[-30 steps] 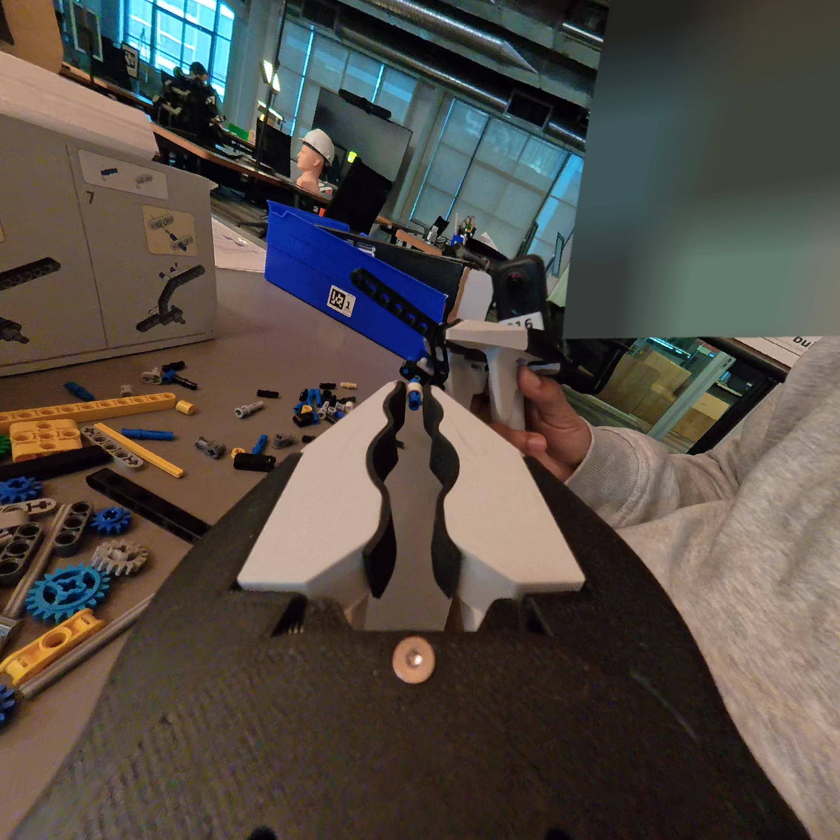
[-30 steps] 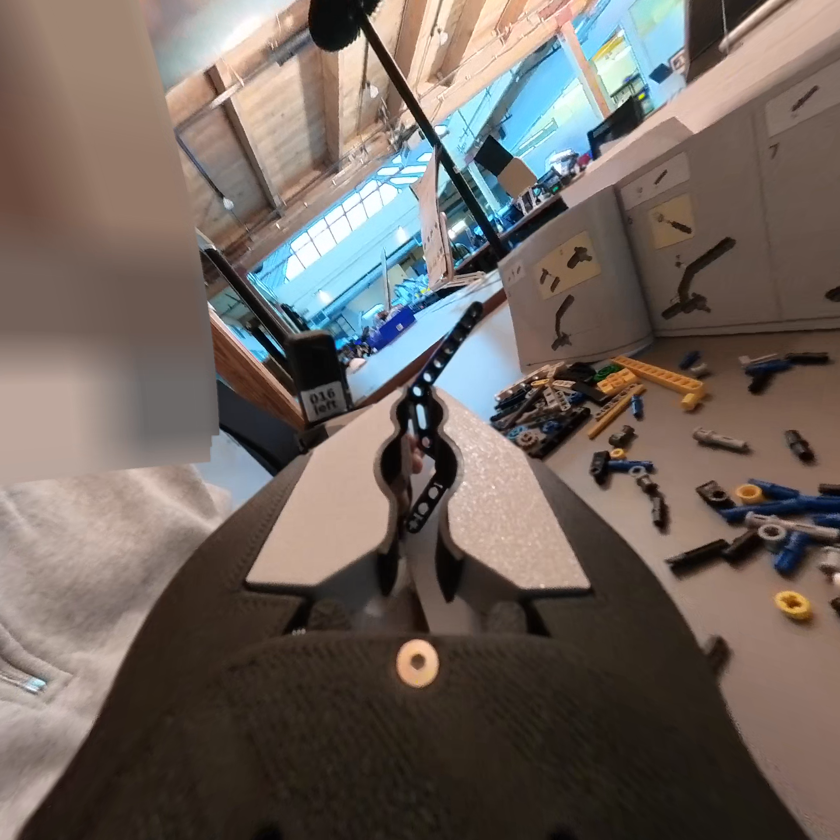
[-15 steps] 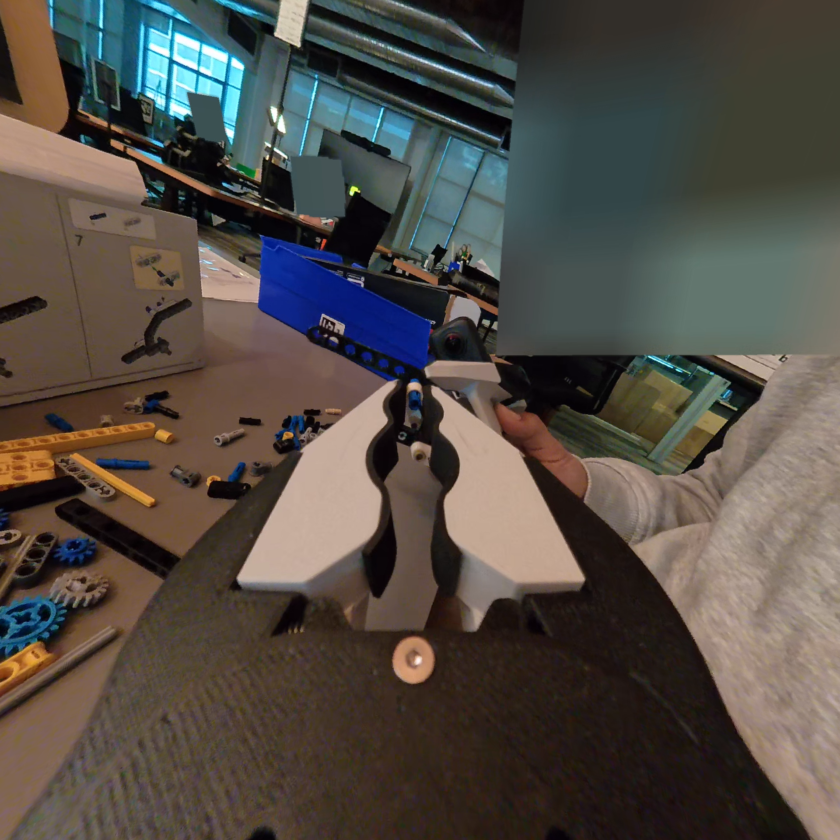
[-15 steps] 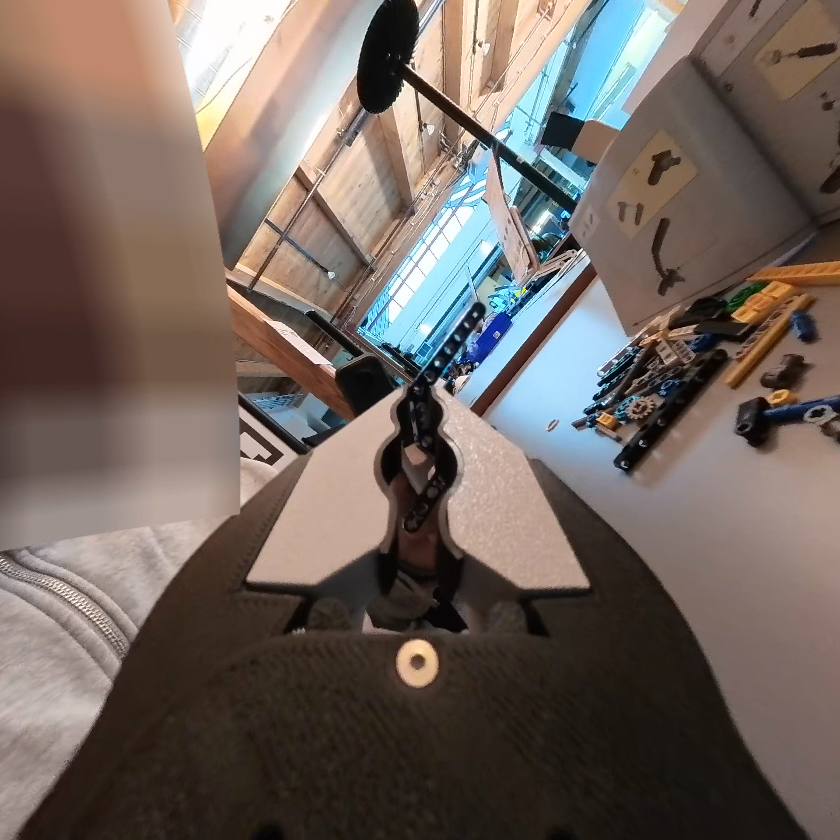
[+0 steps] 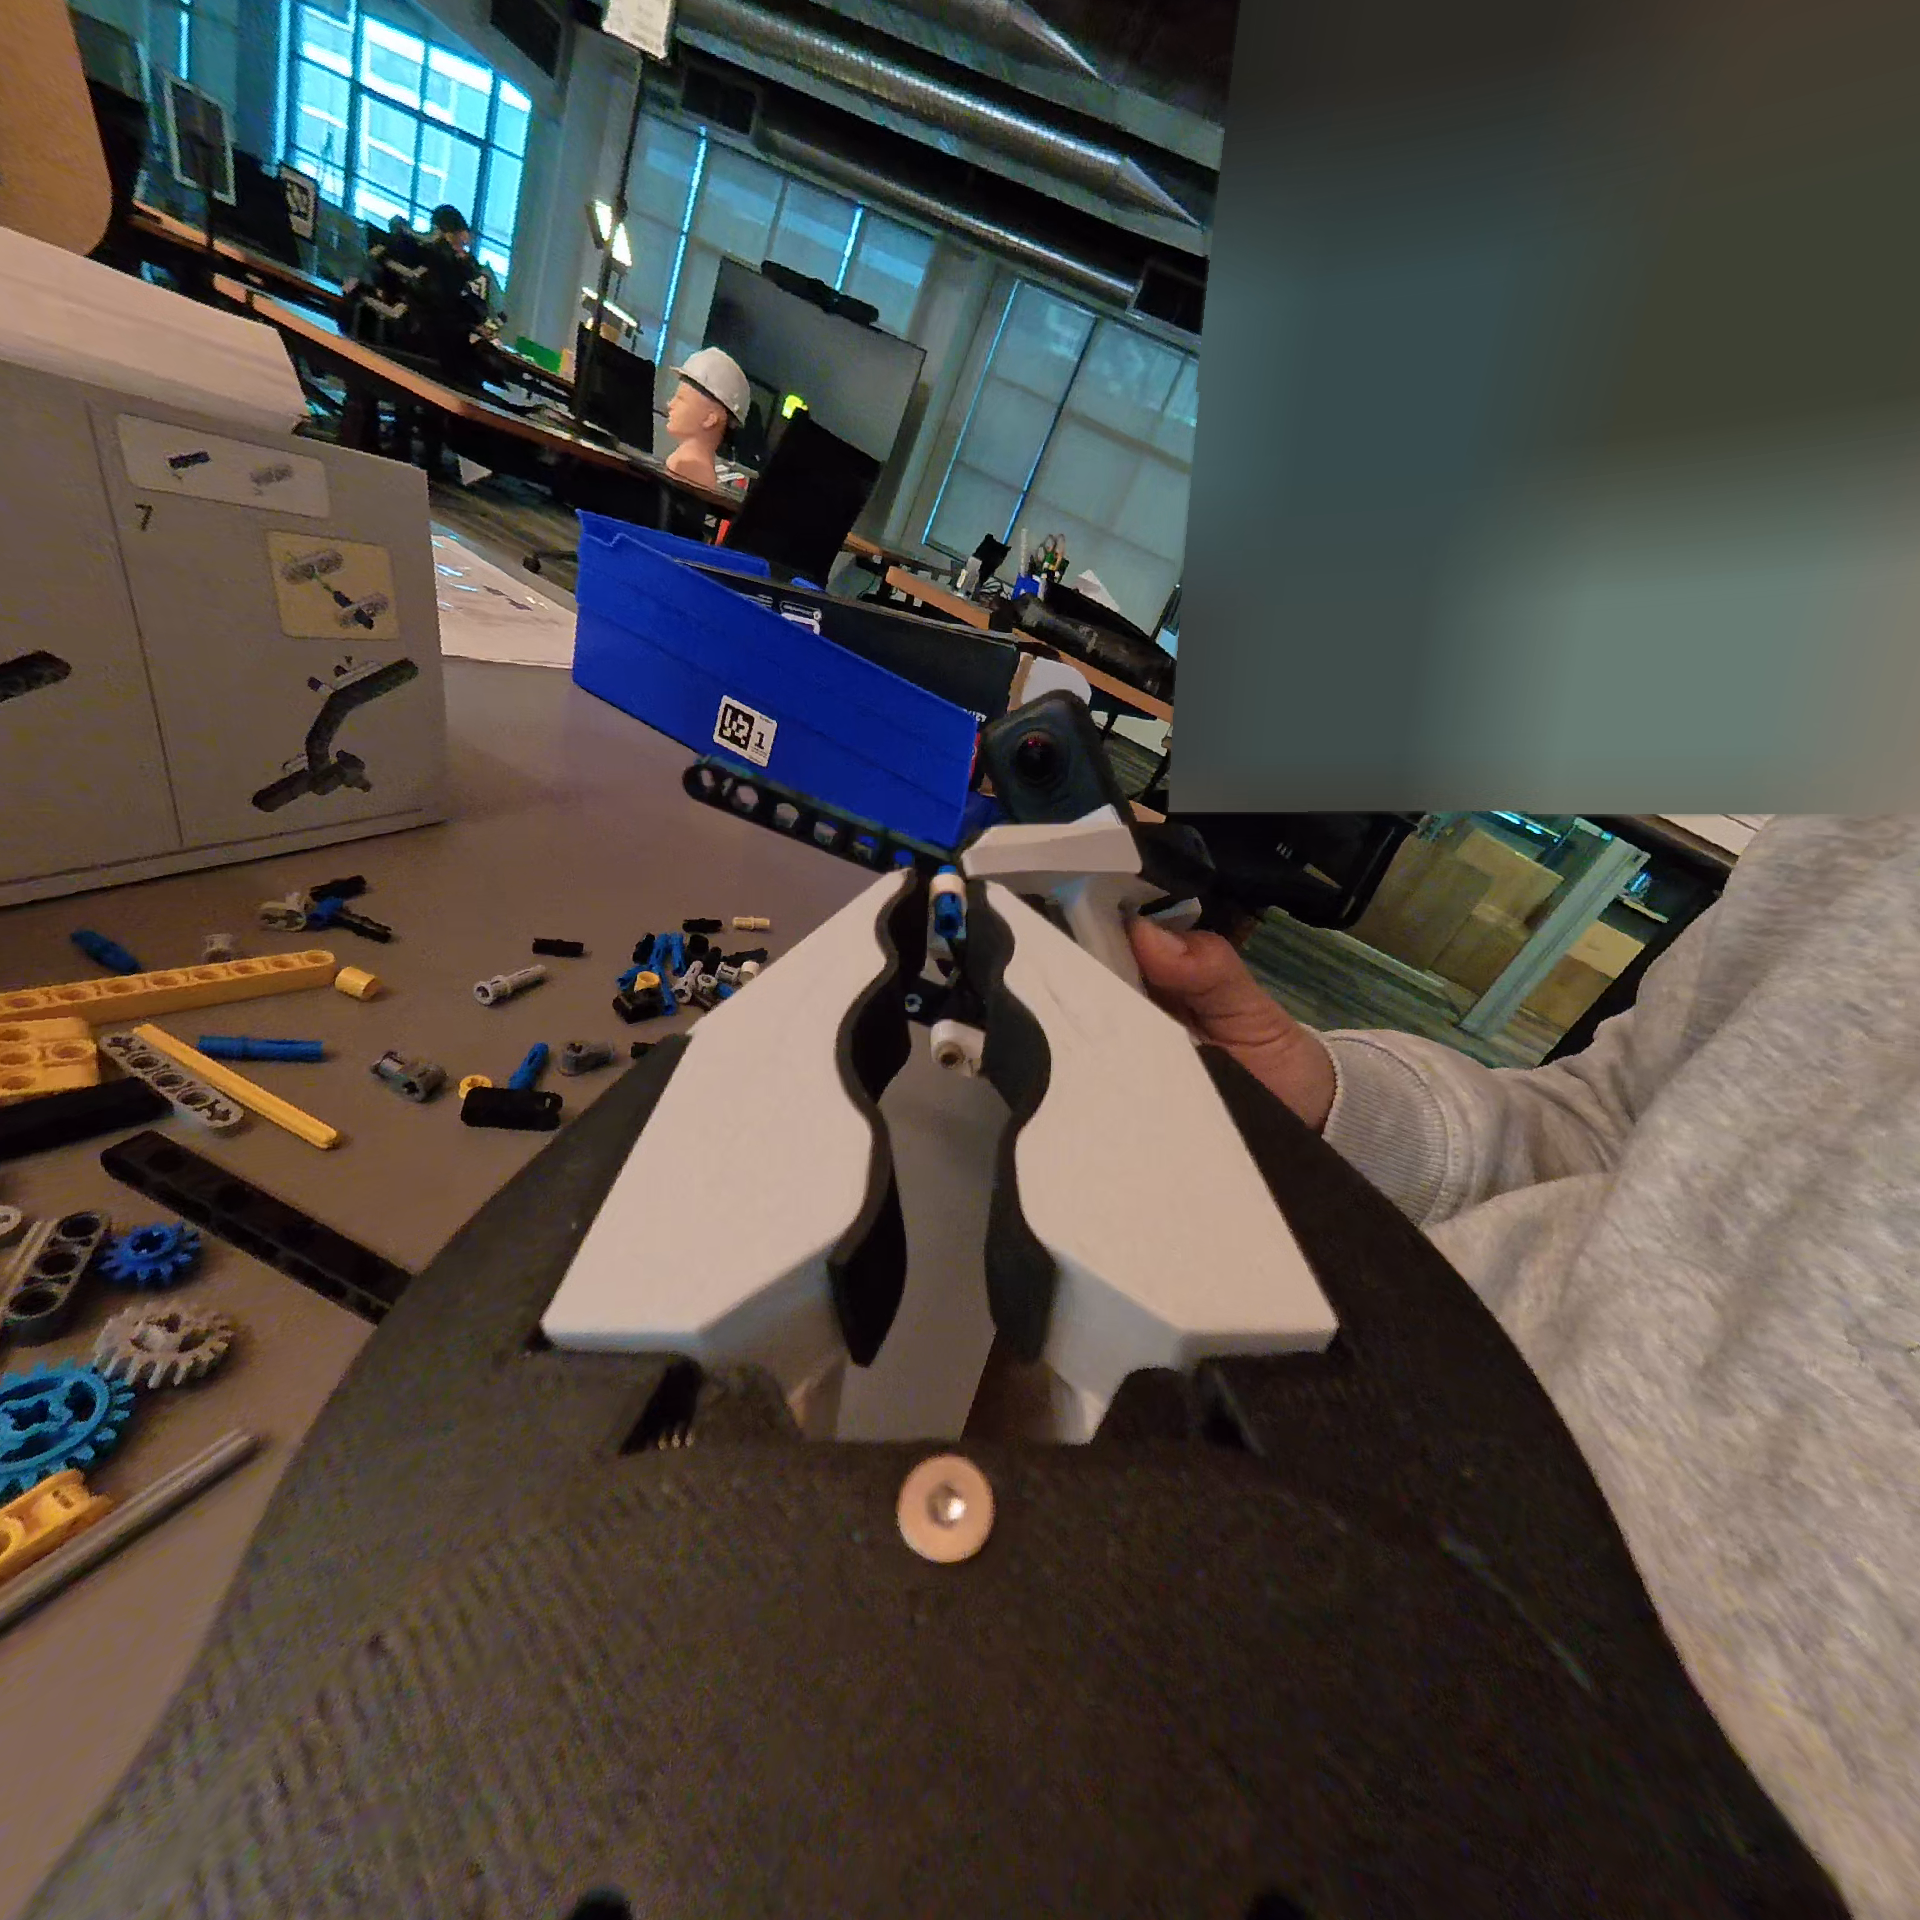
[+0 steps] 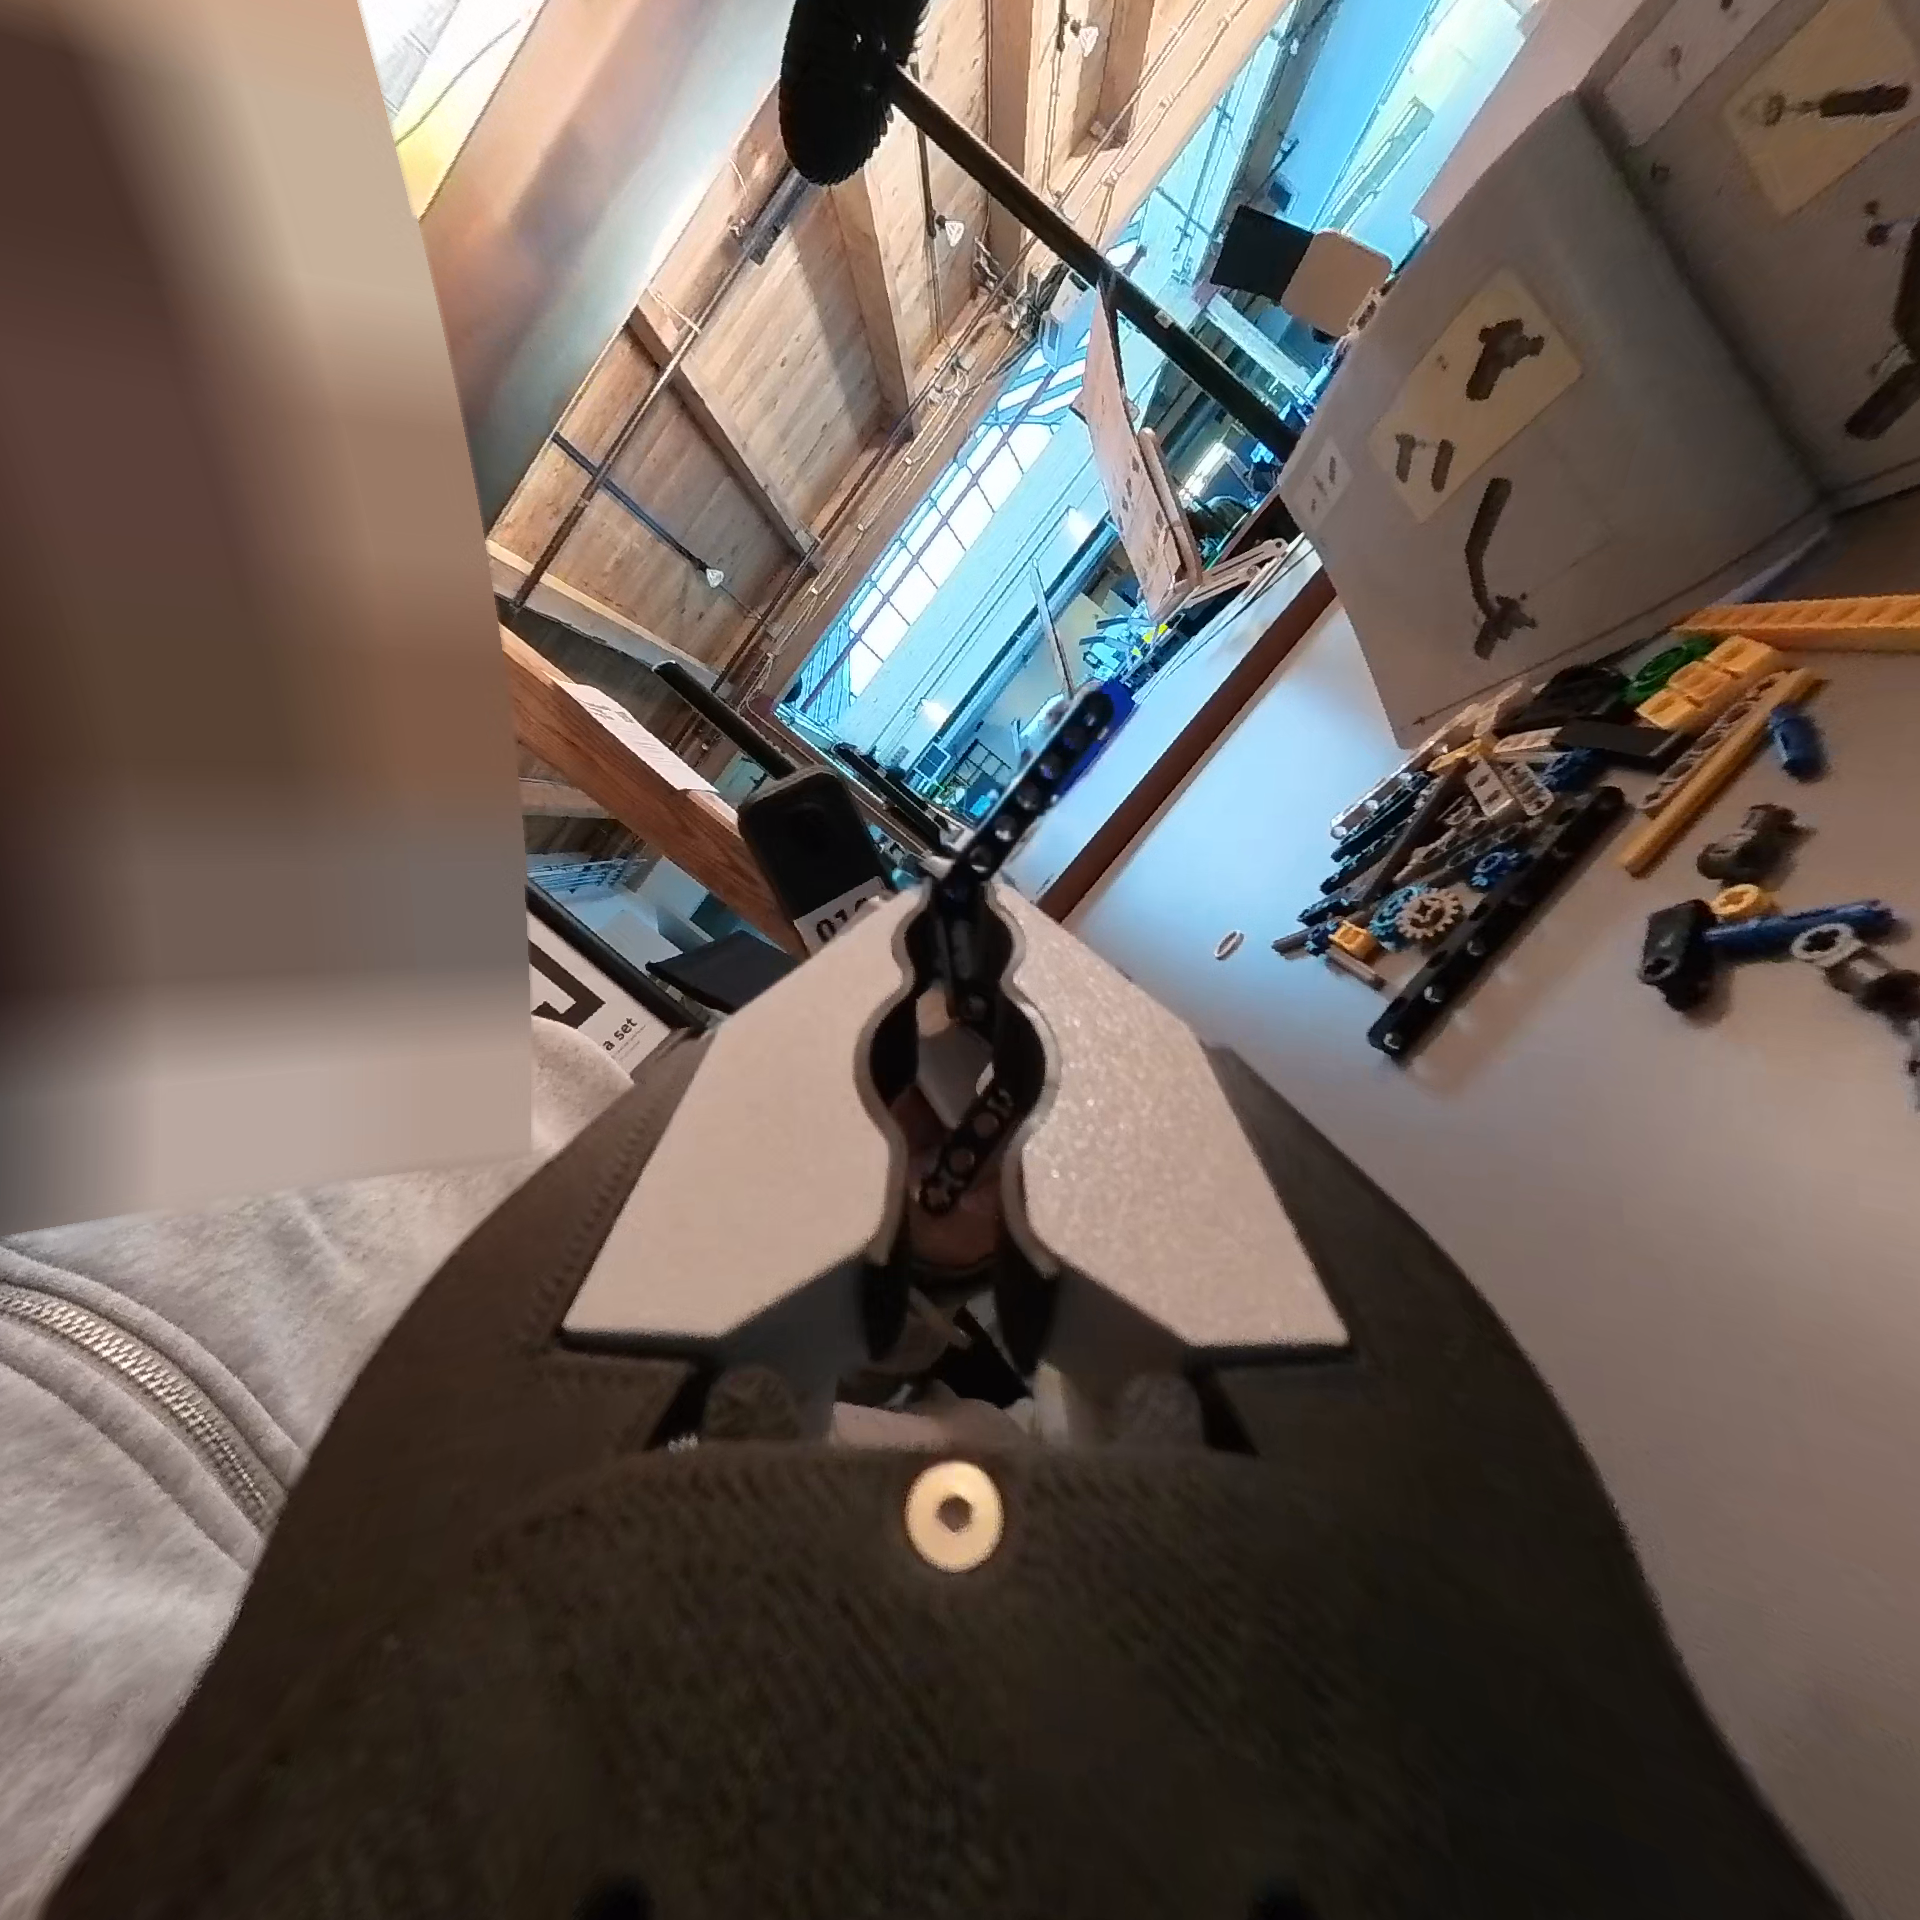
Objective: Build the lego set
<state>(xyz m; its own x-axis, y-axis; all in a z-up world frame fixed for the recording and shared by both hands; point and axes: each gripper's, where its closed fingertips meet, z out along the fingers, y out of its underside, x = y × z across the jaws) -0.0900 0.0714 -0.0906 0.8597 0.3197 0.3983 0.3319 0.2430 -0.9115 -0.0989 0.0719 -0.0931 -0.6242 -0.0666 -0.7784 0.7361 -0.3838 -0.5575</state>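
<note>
The left tongs (image 5: 940,940) are closed on a small blue pin piece (image 5: 947,906) with pale ends, held near the tips so that one end stands out at 12 o'clock. The right tongs (image 6: 961,914) are closed on a long black beam with holes (image 6: 1039,774). In the right wrist view the beam runs up toward 1 o'clock beyond the tips, and its lower part passes down between the two fingers. In the left wrist view the same beam lies across, from the fingertips toward 10 o'clock, in front of a blue bin (image 5: 790,675), and the pin's end is just beside its near end, perhaps touching; I cannot tell for sure.

I judge that the step in hand is to press the pin into a hole of the beam, both parts held in the air above the bench (image 5: 582,831).

To do it well, the pin should stand square to the face of the beam and in line with one hole before any push. The right tongs should hold the beam steady while the left ones push straight along the pin. The beam is long and gripped at one place only, so it may turn in the grip if the push is off-centre. A small pin may also slip or tilt between the fingers.

The other loose parts (image 5: 665,971) lie spread on the bench, toward 9 o'clock in the left view.
</note>
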